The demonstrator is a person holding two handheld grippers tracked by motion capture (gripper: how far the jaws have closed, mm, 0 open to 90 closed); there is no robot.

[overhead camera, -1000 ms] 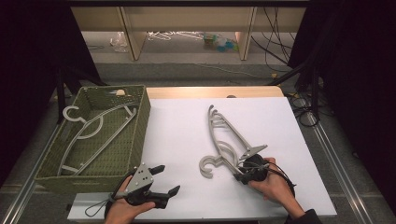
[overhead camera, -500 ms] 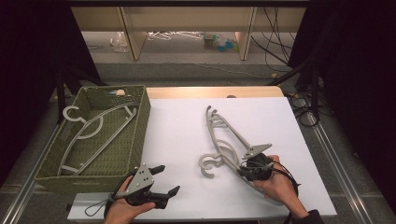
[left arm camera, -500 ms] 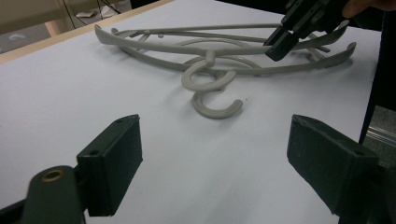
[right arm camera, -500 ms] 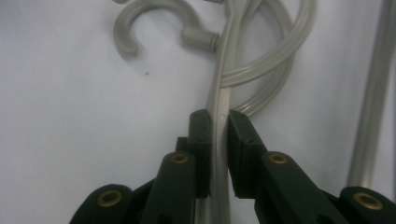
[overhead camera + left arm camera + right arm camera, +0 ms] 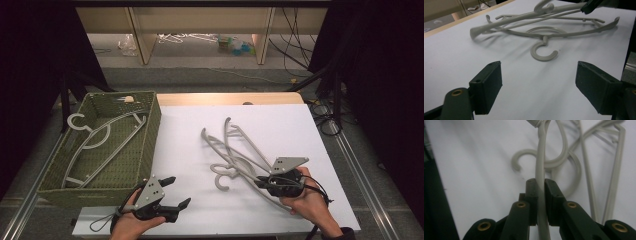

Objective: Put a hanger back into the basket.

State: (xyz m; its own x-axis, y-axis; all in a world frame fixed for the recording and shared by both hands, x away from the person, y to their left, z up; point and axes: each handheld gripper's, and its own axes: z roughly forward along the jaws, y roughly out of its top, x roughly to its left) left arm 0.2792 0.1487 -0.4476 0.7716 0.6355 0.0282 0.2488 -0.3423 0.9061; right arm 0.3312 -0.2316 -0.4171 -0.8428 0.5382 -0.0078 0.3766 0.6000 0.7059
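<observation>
Grey plastic hangers lie in a loose pile on the white table (image 5: 190, 150). My right gripper (image 5: 261, 182) (image 5: 540, 182) is shut on the thin arm of one hanger (image 5: 220, 147) (image 5: 540, 165) and holds it tilted above the pile. Under it lies another hanger, its hook (image 5: 220, 182) (image 5: 542, 51) (image 5: 520, 160) flat on the table. Left of the pile, near the front edge, my left gripper (image 5: 176, 191) (image 5: 538, 68) is open with nothing between its jaws, which have just been closing a little. The far right gripper tip (image 5: 590, 5) shows at the top of the left gripper view.
A green woven basket (image 5: 150, 135) stands at the table's left with grey hangers (image 5: 100, 137) inside. Beyond the far edge is a wooden shelf unit (image 5: 142, 40) with clutter on the floor. Cables (image 5: 325, 120) hang off the right side.
The right gripper has shut on the hanger's arm and risen with it, so that hanger now tilts up off the pile. The left hand has stayed where it was.
</observation>
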